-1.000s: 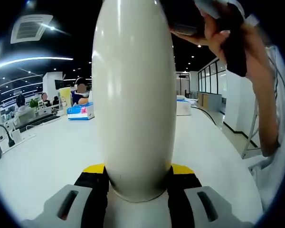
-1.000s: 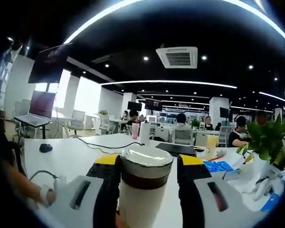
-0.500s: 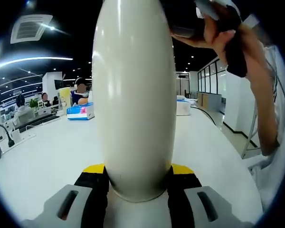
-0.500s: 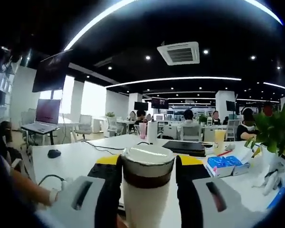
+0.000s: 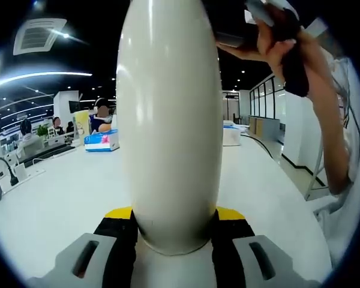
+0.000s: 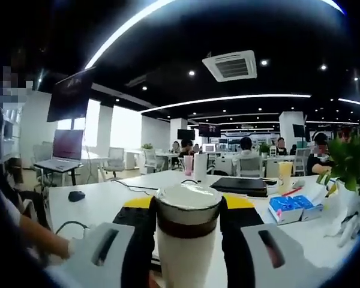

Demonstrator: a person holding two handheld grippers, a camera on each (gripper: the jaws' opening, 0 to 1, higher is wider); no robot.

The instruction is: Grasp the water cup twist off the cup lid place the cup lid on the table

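Note:
The water cup (image 5: 171,120) is a tall white body standing upright between the yellow-and-black pads of my left gripper (image 5: 174,213), which is shut on its lower part just above the table. In the right gripper view the cup lid (image 6: 188,201), white on top with a dark brown band, sits between the pads of my right gripper (image 6: 188,205), which is shut on it. The white cup body (image 6: 188,264) shows directly below the band. In the left gripper view a hand (image 5: 312,78) holds the right gripper (image 5: 270,24) at the cup's top.
The cup stands over a long white table (image 5: 60,192) with a blue tissue box (image 5: 102,141) and a white box (image 5: 231,135) far back. The right gripper view has a black notebook (image 6: 240,185), a blue box (image 6: 288,207), a plant (image 6: 348,162), a mouse (image 6: 77,195) and seated people behind.
The room in the right gripper view has slid a little to the right, so that gripper has turned slightly with the lid in it. The left gripper and the cup body have stayed still.

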